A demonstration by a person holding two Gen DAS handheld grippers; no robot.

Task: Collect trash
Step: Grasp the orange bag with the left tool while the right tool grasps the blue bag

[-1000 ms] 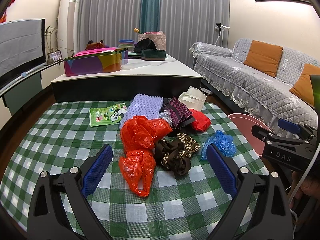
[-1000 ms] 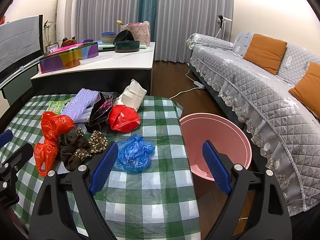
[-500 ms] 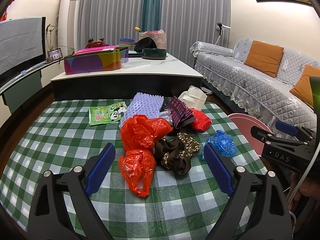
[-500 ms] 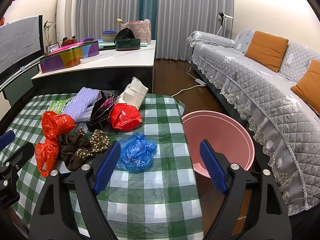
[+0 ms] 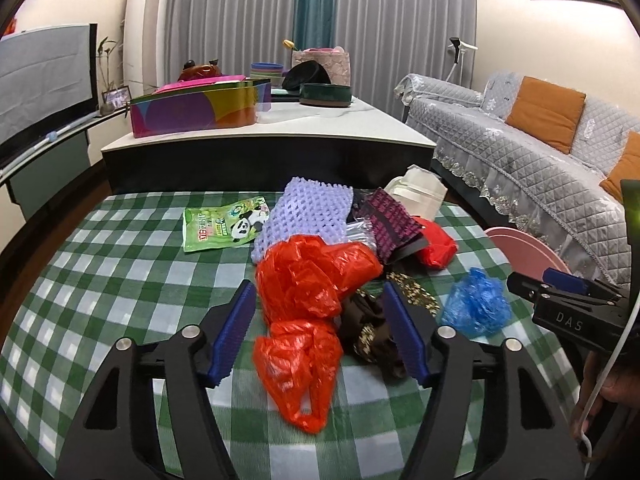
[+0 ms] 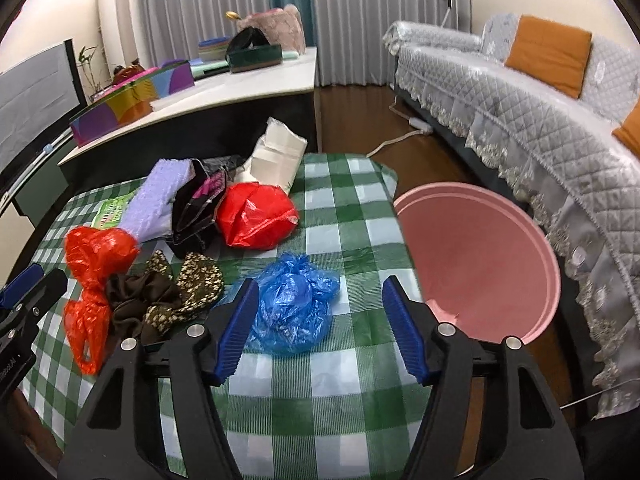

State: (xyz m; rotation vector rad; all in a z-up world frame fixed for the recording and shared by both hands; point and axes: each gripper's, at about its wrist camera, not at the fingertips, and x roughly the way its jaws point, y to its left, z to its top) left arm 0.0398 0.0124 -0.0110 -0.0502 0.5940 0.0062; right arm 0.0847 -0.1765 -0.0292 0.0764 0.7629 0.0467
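1. Green-and-white checked cloth covers the table (image 5: 120,272) I am working over, in a living room with a grey quilted sofa (image 6: 540,120) to one side.
2. Trash lies heaped near the middle: an orange plastic bag (image 5: 308,304), a brown patterned cloth (image 5: 372,328), a red bag (image 6: 256,216), a lilac foam net (image 5: 308,208), a green panda wrapper (image 5: 224,228), and a blue plastic bag (image 6: 292,308) nearest the table's edge.
3. Just past that edge, lower down, sits the pink bin (image 6: 480,256), which looks empty.
4. Compared with a second ago, both tools have come in closer and lower.
5. My left gripper (image 5: 320,336) has just been narrowing its jaws; they are released, standing either side of the orange bag without pressing it.
6. My right gripper (image 6: 316,324) has likewise been closing; it remains unclenched, the blue bag lying between the pads but not squeezed.
7. I judge both first pickups are imminent; nothing is collected yet.
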